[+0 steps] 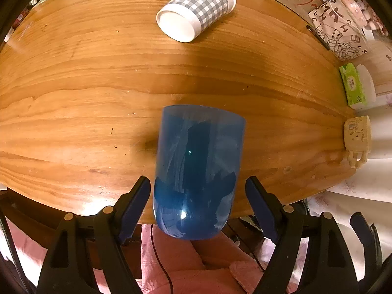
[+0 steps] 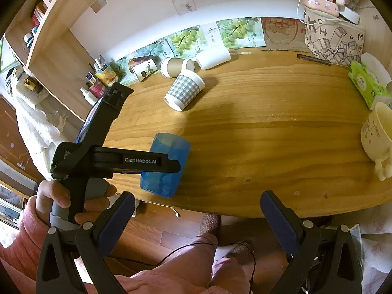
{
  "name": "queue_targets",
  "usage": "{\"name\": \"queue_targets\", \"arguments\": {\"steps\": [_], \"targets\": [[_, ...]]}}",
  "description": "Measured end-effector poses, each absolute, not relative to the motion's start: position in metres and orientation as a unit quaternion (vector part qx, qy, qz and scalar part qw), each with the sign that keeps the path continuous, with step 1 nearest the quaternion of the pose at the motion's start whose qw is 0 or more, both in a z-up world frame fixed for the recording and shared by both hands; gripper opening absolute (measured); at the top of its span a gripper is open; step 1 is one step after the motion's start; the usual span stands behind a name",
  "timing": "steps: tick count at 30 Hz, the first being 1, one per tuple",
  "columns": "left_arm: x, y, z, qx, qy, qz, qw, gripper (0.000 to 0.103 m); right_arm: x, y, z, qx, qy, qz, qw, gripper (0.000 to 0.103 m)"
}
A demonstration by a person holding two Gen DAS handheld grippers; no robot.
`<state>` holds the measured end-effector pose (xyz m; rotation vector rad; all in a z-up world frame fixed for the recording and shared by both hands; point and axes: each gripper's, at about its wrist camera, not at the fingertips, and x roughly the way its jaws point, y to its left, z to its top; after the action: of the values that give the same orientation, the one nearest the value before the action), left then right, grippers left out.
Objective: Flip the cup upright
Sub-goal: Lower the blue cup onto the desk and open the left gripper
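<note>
A translucent blue cup [image 1: 197, 171] stands upright near the front edge of the wooden table [image 1: 85, 98], open end up. My left gripper [image 1: 198, 191] is open, its fingers [image 1: 136, 201] on either side of the cup with a small gap on each side. In the right wrist view the blue cup [image 2: 166, 169] shows partly behind the left gripper's black arm. My right gripper [image 2: 197, 210] is open and empty, hovering over the table's front edge, to the right of the cup.
A grey checked paper cup [image 1: 196, 9] lies on its side at the back; several more cups [image 2: 177, 67] lie behind it. A green tissue pack [image 2: 367, 85], a cream mug [image 2: 378, 137], a printed bag [image 2: 335, 44] and a pen [image 2: 313, 58] sit at the right.
</note>
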<state>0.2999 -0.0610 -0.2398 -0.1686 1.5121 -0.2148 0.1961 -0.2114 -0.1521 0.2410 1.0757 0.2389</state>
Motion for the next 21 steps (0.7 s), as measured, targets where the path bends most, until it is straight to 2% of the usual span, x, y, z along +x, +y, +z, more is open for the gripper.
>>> {"name": "queue_targets", "arguments": {"steps": [11,21], "targets": [[0.285,-0.045,-0.226,-0.087,0.663,-0.088,0.738,0.083,0.193,-0.206,-0.15,0.112,0.504,0.131,0.846,0.102],[0.264,-0.023,-0.201,-0.101,0.596,-0.072,0.793,0.083,0.192,-0.195,-0.149,0.103,0.496,0.15,0.849,0.102]]}}
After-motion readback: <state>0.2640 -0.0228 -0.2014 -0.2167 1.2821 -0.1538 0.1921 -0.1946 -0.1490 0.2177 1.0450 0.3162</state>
